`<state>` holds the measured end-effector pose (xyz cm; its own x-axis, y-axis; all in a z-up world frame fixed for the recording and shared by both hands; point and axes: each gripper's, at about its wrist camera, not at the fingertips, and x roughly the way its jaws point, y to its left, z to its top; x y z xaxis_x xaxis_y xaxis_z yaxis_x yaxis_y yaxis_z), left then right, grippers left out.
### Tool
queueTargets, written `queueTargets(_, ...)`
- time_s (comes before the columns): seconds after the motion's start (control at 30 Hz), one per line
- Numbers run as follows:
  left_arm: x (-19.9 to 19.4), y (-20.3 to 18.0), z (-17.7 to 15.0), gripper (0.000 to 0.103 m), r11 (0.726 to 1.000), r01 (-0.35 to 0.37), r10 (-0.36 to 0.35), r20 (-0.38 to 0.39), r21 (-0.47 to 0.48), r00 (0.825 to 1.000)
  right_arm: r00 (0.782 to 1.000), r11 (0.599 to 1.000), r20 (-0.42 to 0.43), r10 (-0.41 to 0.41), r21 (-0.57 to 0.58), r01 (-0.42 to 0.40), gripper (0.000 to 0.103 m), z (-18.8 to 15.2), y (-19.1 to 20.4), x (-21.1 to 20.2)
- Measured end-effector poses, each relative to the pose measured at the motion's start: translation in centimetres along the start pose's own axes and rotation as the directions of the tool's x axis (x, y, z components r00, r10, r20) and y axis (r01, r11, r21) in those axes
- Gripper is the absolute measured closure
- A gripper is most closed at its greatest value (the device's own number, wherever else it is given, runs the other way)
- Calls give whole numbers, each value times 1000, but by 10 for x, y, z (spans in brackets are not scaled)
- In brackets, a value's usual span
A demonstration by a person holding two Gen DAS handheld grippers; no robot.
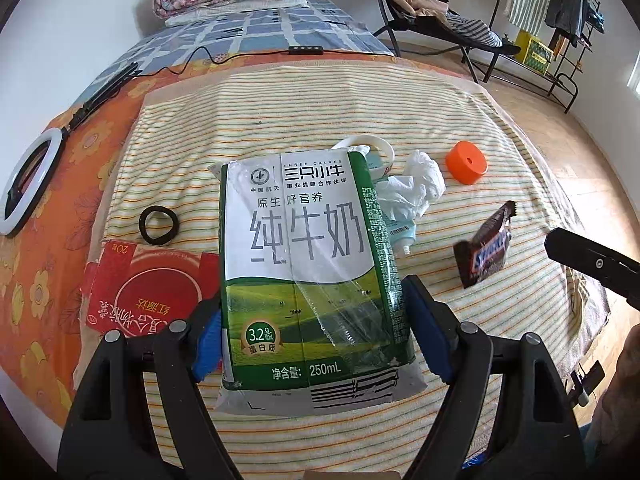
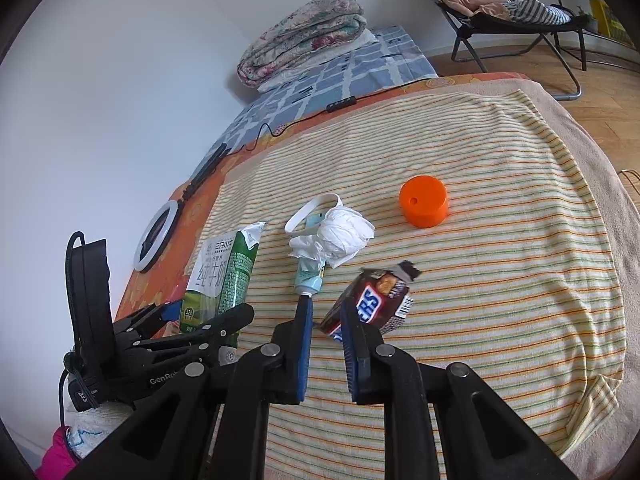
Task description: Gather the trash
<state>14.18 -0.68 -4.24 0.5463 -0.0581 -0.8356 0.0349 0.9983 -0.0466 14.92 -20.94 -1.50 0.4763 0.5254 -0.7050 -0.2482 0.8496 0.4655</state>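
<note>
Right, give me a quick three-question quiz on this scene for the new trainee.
1. True or false: the orange cap sits on top of the crumpled tissue.
2. What does the right claw grip? A: a black hair tie. B: the Snickers wrapper. C: a red box.
3. What lies partly under the crumpled tissue, on the striped towel?

Key: 1 false, the cap stands apart from it. 2 B. 3 the pale blue tube.
</note>
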Motion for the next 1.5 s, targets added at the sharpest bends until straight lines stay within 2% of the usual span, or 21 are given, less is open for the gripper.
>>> queueTargets(0.2,-22,-4,-15,22,1000,-3,3,20,25,1000,1000,999,0,4,-48,-4,92,-4,5,-3)
queueTargets(0.23,-25,-5,-17,22,1000,-1,0,20,25,1000,1000,999,-15,21,-41,-22,88,-3,2,-2)
queueTargets(0.27,-27,-5,-19,22,1000,3,-3,21,27,1000,999,999,-38,6,-34,-8,80,-2,-2,2)
queueTargets(0.33,-31,-6,-21,22,999,3,-4,27,35,1000,996,997,-47,-76,4,76,16,0,-15,6)
queueTargets(0.37,-33,-6,-22,22,999,1,-2,31,38,1000,995,996,-31,-90,25,91,8,1,-22,6)
queueTargets(0.4,-35,-5,-22,22,999,-2,0,35,40,999,996,995,-24,-86,45,87,10,1,-30,9)
queueTargets(0.5,-37,-2,-22,22,1000,2,-3,37,28,999,995,988,-92,-46,141,59,28,6,-52,31)
queueTargets(0.6,-38,1,-23,22,1000,8,-9,35,21,999,993,966,-110,-48,248,74,28,6,-72,53)
queueTargets(0.7,-40,2,-24,22,1000,8,-9,38,27,999,995,968,-65,-77,235,90,28,13,-71,62)
queueTargets(0.77,-41,4,-25,22,1000,10,-11,39,29,999,995,977,-59,-81,192,91,40,21,-63,70)
queueTargets(0.83,-41,3,-25,22,1000,11,-12,39,29,999,993,984,-80,-85,152,96,75,23,-56,80)
queueTargets(0.9,-43,5,-27,22,999,10,-11,42,32,999,992,986,-76,-101,125,110,80,22,-52,84)
queueTargets(1.0,-46,6,-30,22,999,11,-12,44,32,999,992,989,-78,-94,111,102,99,18,-49,82)
queueTargets(1.1,-47,7,-31,22,999,10,-12,44,33,999,995,990,-40,-97,95,100,101,17,-45,70)
queueTargets(1.2,-48,8,-32,22,999,10,-12,46,33,999,998,994,-14,-67,89,68,100,19,-40,60)
queueTargets(1.3,-49,9,-33,22,999,12,-13,48,34,999,999,992,-29,-44,119,47,72,19,-40,60)
queueTargets(1.37,-52,9,-35,22,999,13,-15,52,35,999,995,990,-33,-93,102,96,72,19,-37,63)
queueTargets(1.4,-53,10,-35,22,999,13,-15,53,36,998,991,987,-51,-123,94,127,58,18,-35,67)
queueTargets(1.43,-55,9,-36,22,999,14,-16,55,36,998,986,983,-76,-147,101,154,28,19,-35,73)
queueTargets(1.47,-55,9,-36,22,999,14,-16,56,36,998,986,982,-81,-143,116,152,21,18,-35,76)
queueTargets(1.5,-56,10,-36,22,999,13,-15,56,36,998,990,983,-71,-126,125,134,22,17,-36,78)
